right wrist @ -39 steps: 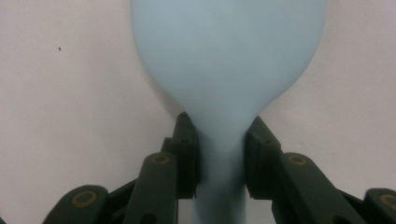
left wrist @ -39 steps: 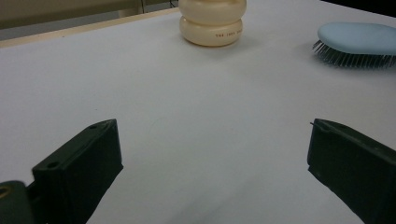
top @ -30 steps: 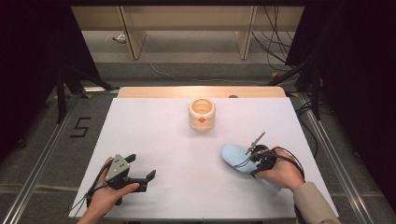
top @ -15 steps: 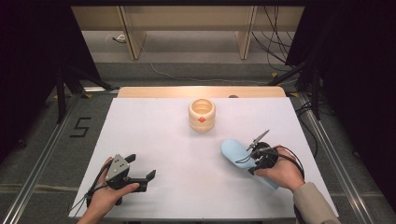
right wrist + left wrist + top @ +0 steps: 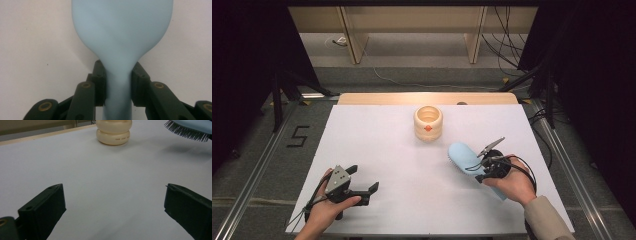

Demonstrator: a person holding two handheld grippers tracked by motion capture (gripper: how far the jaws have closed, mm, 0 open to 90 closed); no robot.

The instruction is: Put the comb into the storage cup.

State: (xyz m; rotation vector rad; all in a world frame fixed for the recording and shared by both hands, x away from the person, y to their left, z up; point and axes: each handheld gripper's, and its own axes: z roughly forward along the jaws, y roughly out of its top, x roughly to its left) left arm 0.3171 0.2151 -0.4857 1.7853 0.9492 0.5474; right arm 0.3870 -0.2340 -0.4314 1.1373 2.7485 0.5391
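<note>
The right gripper [image 5: 117, 86] pinches the light-blue hairbrush [image 5: 464, 156] at its neck, bristles down, lifted just off the table near the cream holder [image 5: 428, 122], likely for carrying. The left gripper [image 5: 362, 186] rests spread, empty.

In the high view the white surface [image 5: 412, 165] is evenly and brightly lit from above, while the room at the left and right edges falls into near black. Shadows there are faint and short. In the left gripper view the light is softer; the hairbrush [image 5: 192, 128] casts a diffuse grey shadow on the surface near its right edge, and the near black jaws are slightly blurred. In the right gripper view the pale blue brush [image 5: 122, 30] is soft and out of focus, with a mild shadow to its left. No glare.
</note>
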